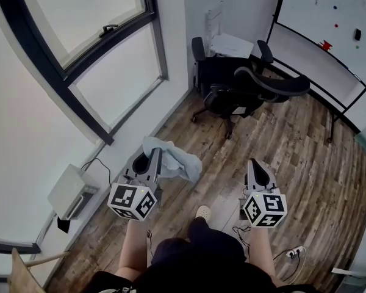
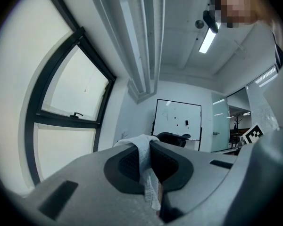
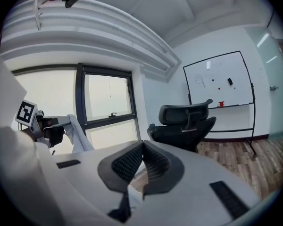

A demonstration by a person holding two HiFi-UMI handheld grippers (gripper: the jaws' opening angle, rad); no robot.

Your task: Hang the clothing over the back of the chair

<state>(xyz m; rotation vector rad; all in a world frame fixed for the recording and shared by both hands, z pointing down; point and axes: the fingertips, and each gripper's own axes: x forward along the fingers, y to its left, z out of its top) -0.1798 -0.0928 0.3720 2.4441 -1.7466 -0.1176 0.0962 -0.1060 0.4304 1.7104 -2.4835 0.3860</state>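
drooping crumpled pale-blue clothing [image 1: 177, 159]

No words, numbers or brand names could be read anywhere. The whiteboard [image 1: 332, 23], far ahead of the right tongs [image 1: 254, 163], bore only faint scribbles too small to make out. The cube [image 1: 133, 201] on the left tongs [image 1: 154, 156] and that on the right showed black-and-white square patterns, not letters.

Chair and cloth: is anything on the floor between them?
No. In the head view only bare wood floor lies between the cloth and the chair.
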